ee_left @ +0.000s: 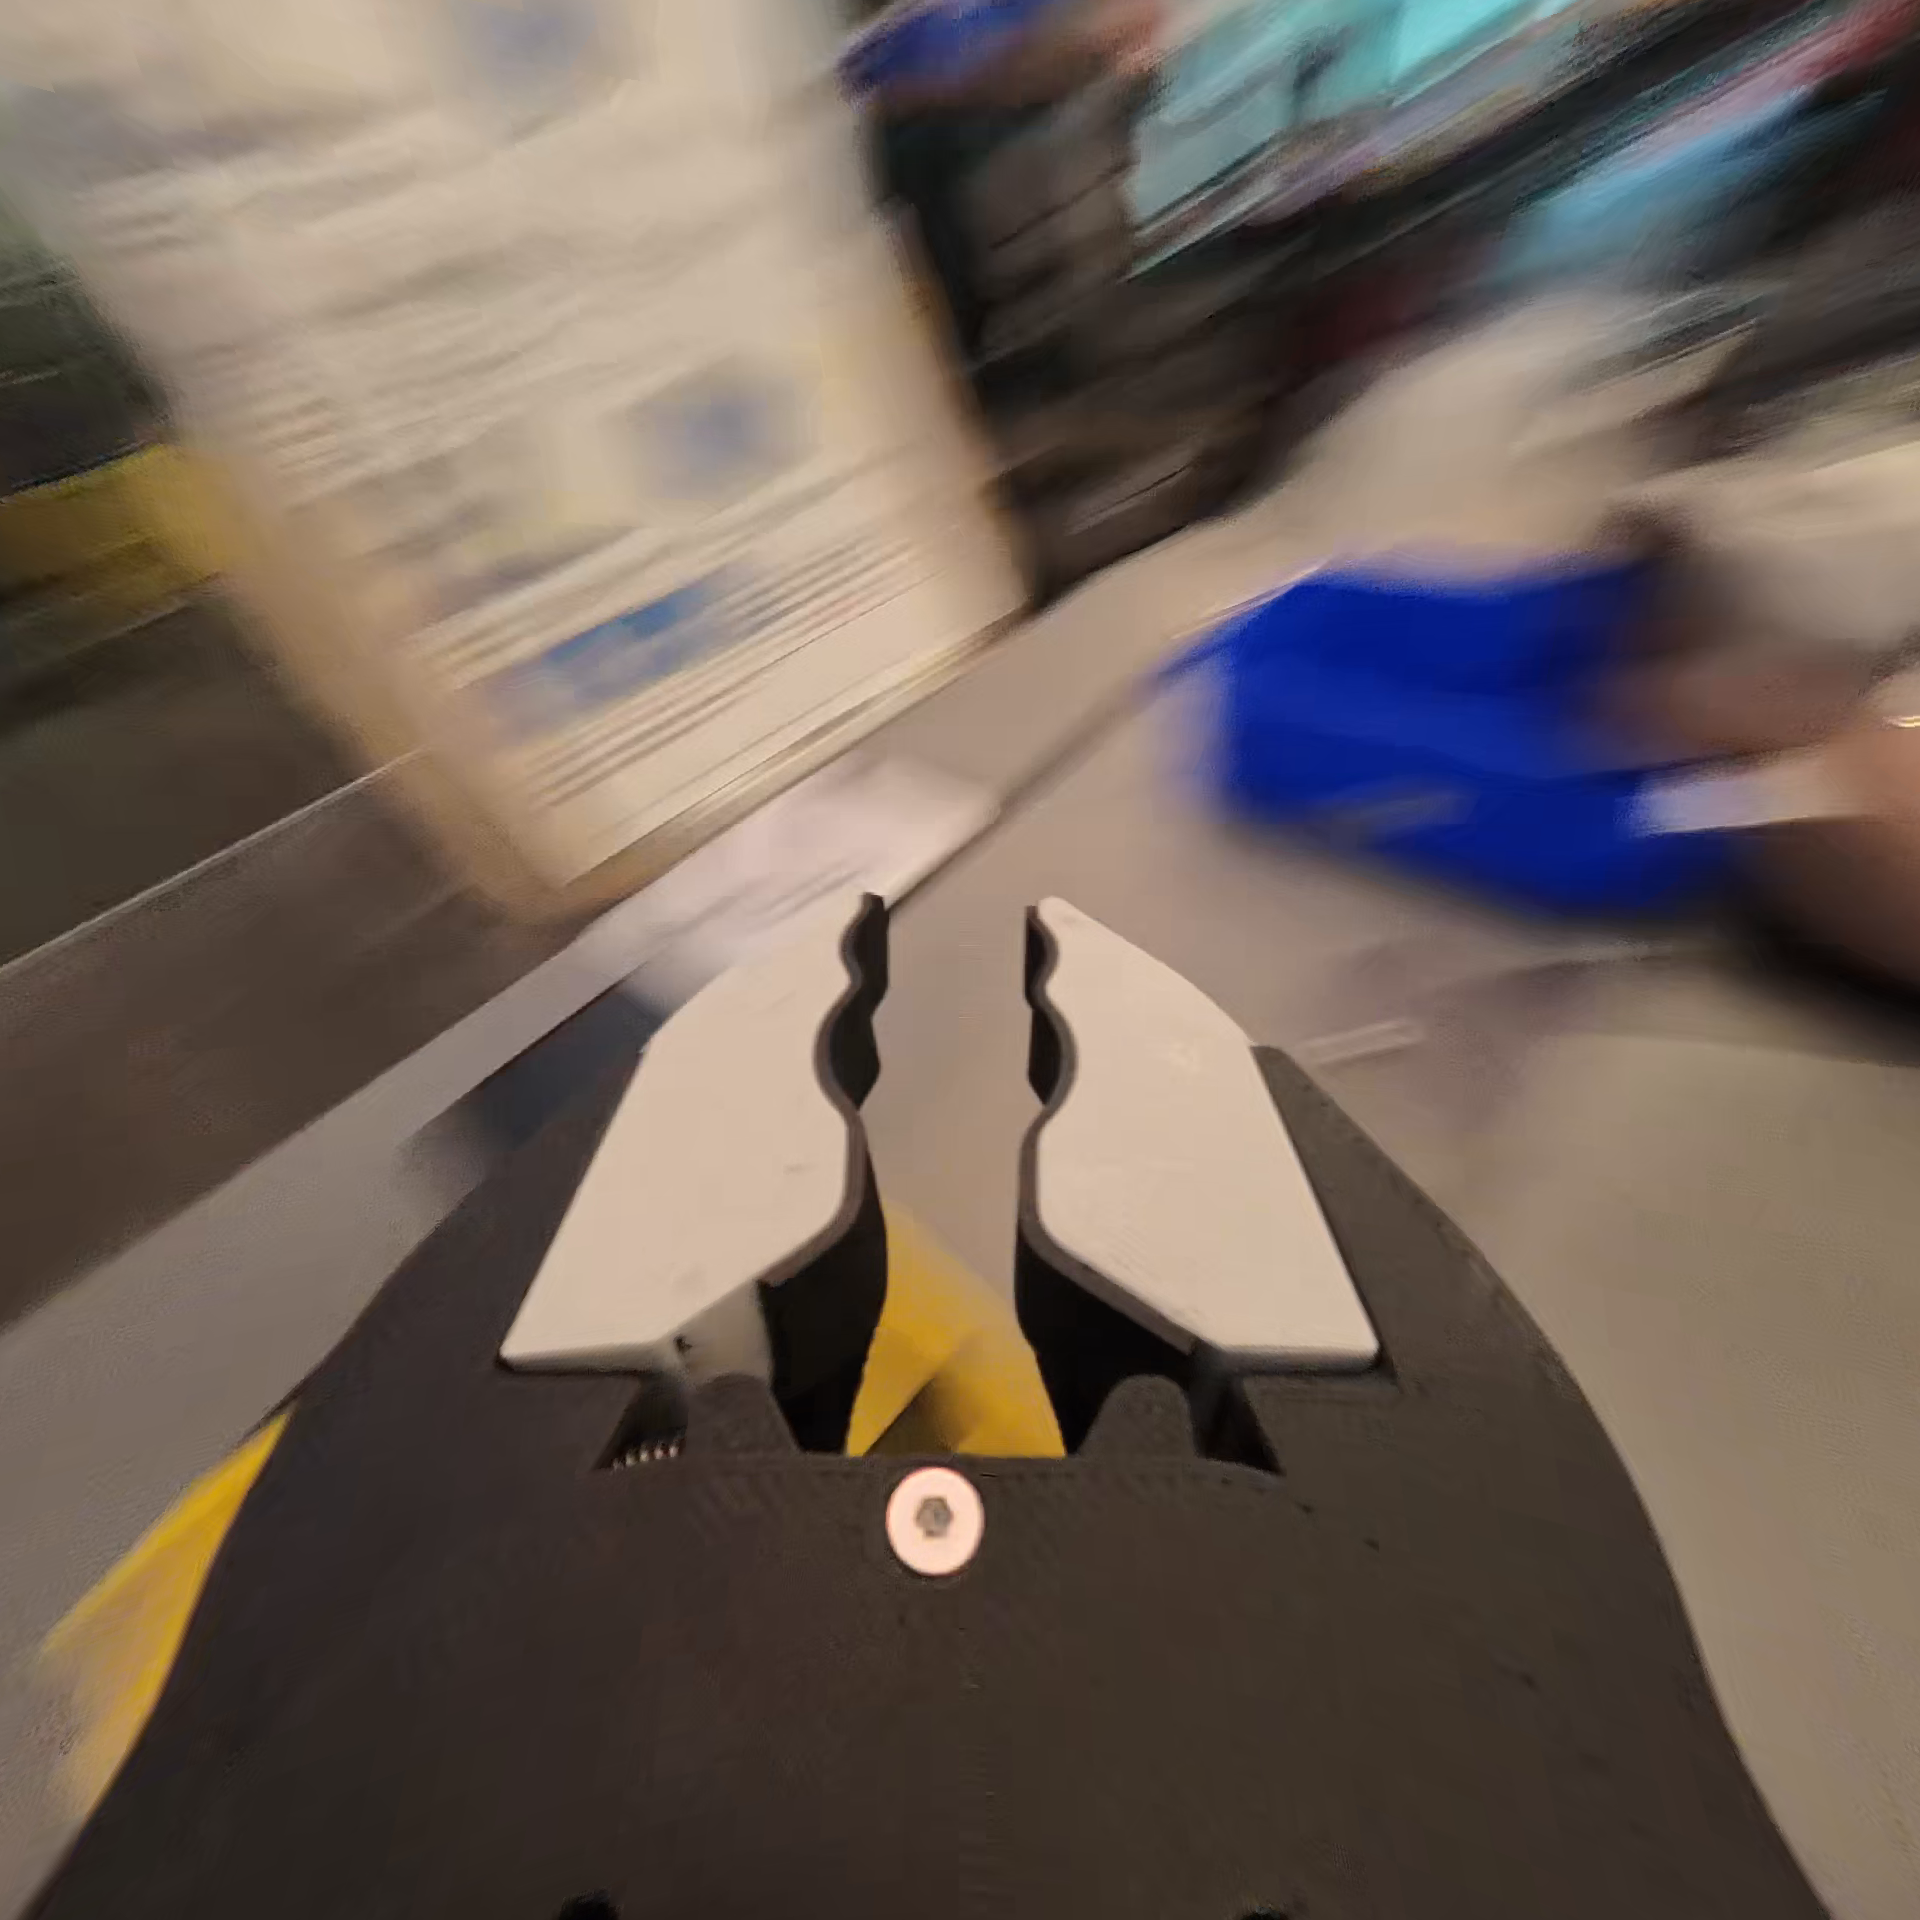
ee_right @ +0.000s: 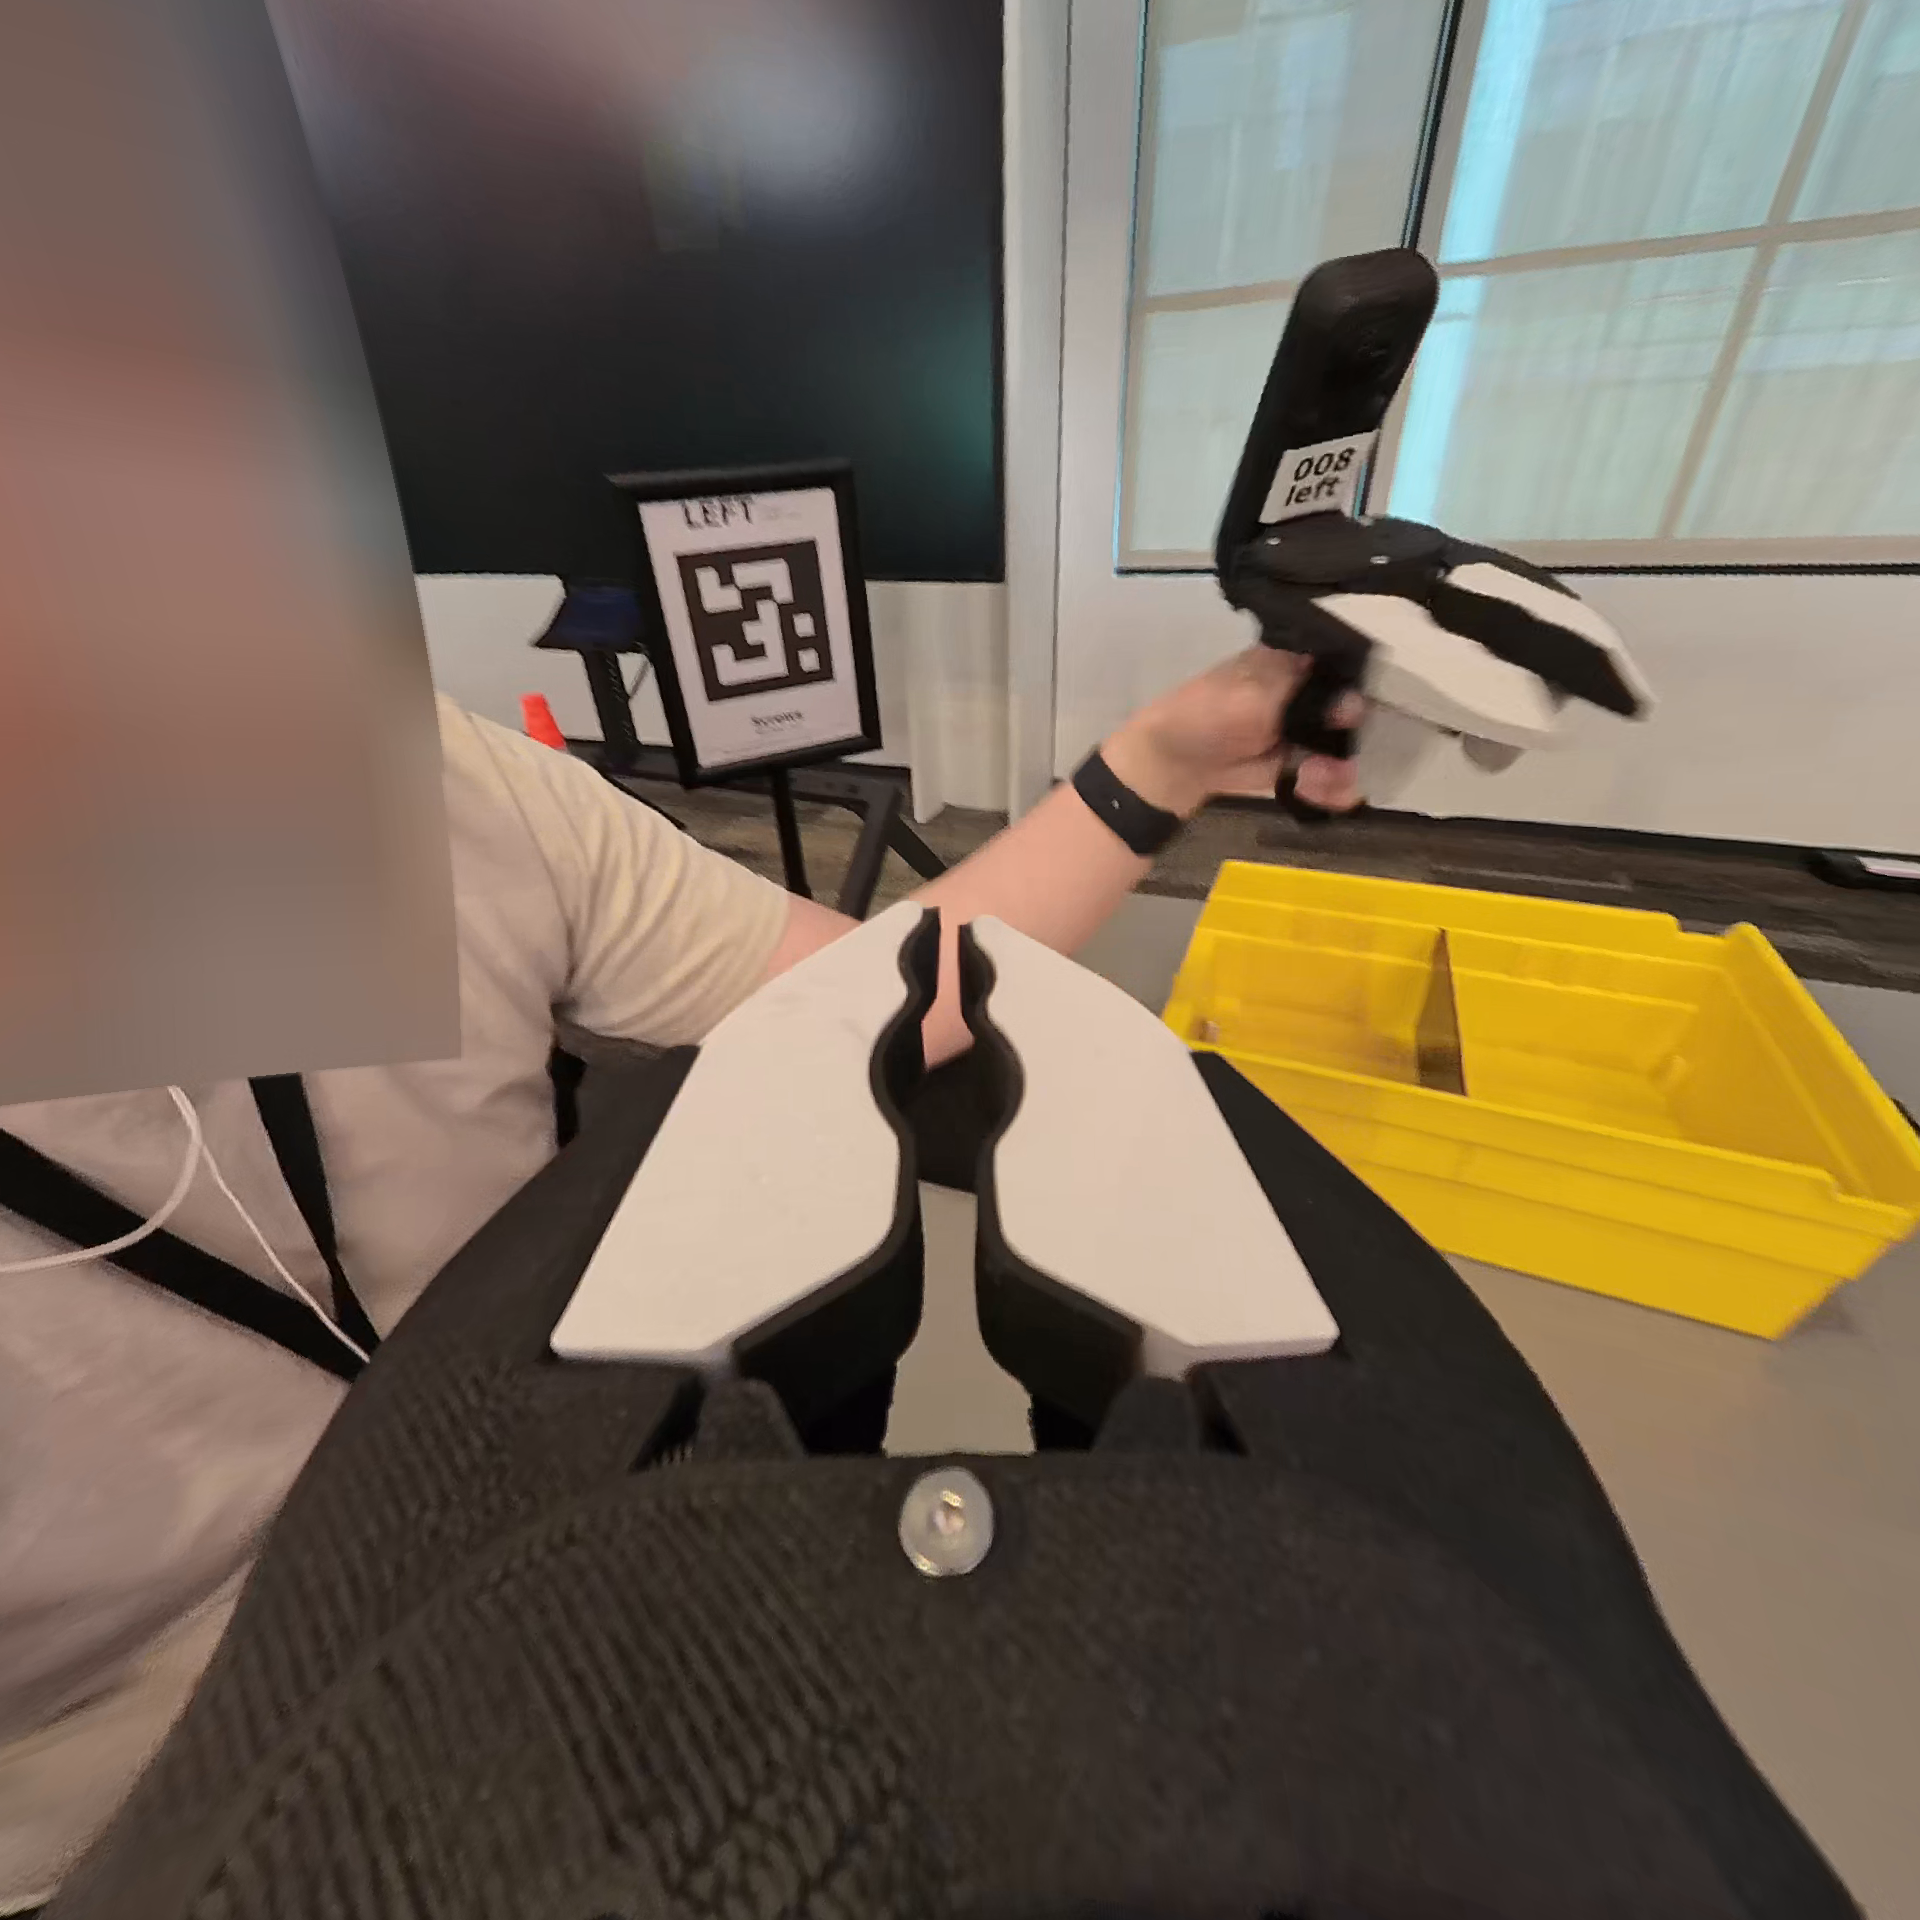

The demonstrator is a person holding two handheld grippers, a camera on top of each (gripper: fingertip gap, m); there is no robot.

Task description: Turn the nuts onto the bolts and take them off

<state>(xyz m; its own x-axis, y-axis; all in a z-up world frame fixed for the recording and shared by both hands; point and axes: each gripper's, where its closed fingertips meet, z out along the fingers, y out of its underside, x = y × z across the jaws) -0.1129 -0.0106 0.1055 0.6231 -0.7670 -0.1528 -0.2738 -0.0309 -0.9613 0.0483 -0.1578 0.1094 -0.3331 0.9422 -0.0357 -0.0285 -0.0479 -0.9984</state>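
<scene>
Right wrist view: right gripper [ee_right: 948, 940] points back toward the person, jaws nearly closed with only a thin slot between the tips, nothing held. Left gripper [ee_right: 1496, 665] is raised in the person's hand [ee_right: 1236, 732], well above the yellow bin [ee_right: 1558, 1174] on the grey tabletop [ee_right: 1621, 1475]; whether its jaws are parted is hard to read from this angle. Left wrist view: left gripper [ee_left: 956, 920] shows a clear gap between its fingers, released and empty. Nuts and bolts: none visible in either view; the bin's two compartments, split by a divider, look empty where visible, though the near wall hides part of the floor. Judgement: no threading step is in hand; this looks like a setup or transit phase. Next move calls for locating the hardware and bringing both grippers down toward it. Left wrist view is heavily motion-blurred; a blue shape [ee_left: 1455, 727] and a pale board [ee_left: 582, 468] cannot be identified.
</scene>
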